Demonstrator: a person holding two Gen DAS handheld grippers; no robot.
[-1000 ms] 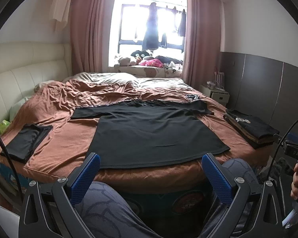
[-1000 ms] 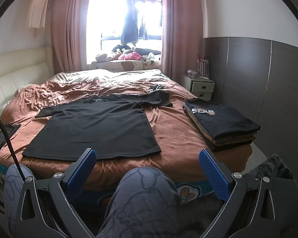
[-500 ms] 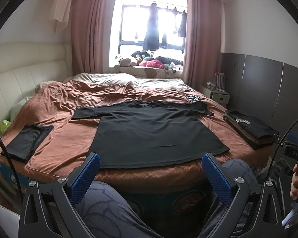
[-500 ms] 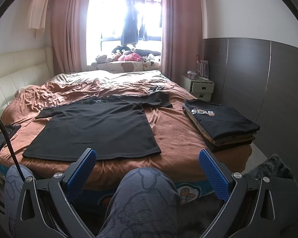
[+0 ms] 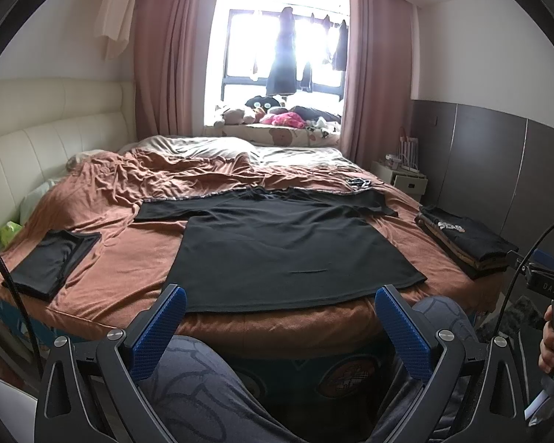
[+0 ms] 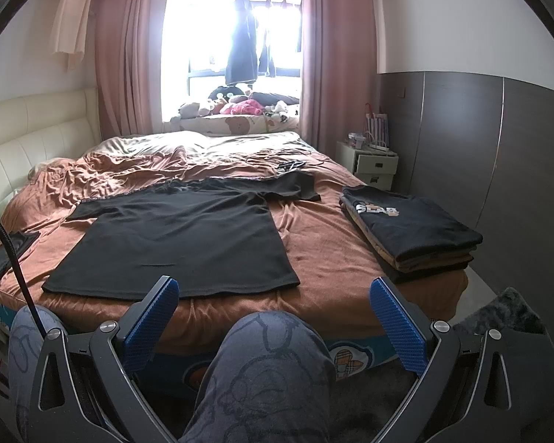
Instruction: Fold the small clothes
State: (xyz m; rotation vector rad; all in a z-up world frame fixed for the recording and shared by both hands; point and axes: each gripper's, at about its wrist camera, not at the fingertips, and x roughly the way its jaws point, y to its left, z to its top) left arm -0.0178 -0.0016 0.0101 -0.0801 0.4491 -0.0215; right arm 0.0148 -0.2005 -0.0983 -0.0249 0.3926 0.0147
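A: Black T-shirt (image 5: 288,251) lies flat on the brown bedspread (image 5: 129,262), hem at the near edge. Any writing?

B: White letters on the folded stack (image 6: 410,229), unreadable. Left gripper (image 5: 280,317) and right gripper (image 6: 273,306) gape empty, short of the hem.

Blown-out window (image 6: 236,37) backlight, fisheye-warped edges

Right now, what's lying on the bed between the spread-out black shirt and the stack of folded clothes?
Nothing but bare brown bedspread lies between the black shirt and the folded stack, clearest in the right wrist view.
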